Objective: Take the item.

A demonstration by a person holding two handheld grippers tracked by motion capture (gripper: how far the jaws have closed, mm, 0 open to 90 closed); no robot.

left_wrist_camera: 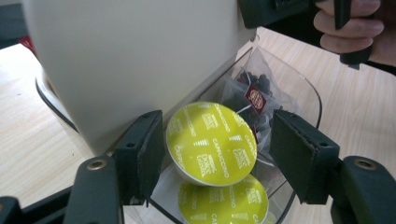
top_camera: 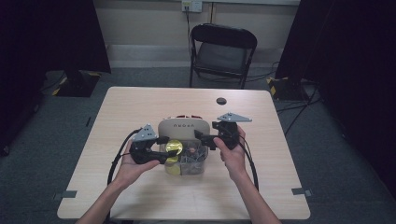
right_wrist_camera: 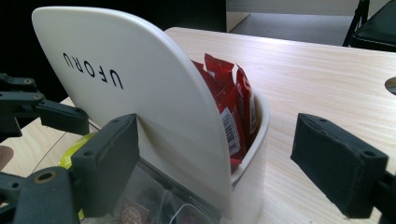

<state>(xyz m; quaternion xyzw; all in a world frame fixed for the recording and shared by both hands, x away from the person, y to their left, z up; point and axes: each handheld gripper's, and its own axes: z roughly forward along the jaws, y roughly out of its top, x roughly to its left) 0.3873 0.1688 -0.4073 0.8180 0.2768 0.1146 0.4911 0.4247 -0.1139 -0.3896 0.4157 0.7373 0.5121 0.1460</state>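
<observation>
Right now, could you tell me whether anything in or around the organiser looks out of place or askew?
One yellow-lidded capsule stands tilted on edge in the clear tray, resting on another capsule lying flatter below it, between the open jaws of the left gripper. The red packets sit upright behind the cream panel. Nothing looks spilled or damaged.

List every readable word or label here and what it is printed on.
"UFORU": black letters on the cream organizer lid.
"CAPPUCCINO": repeated on the yellow capsule between the left claw's jaws.
Maroon tag on tea bag: too small to read.
Barcode on red sachets: digits unreadable.
</observation>
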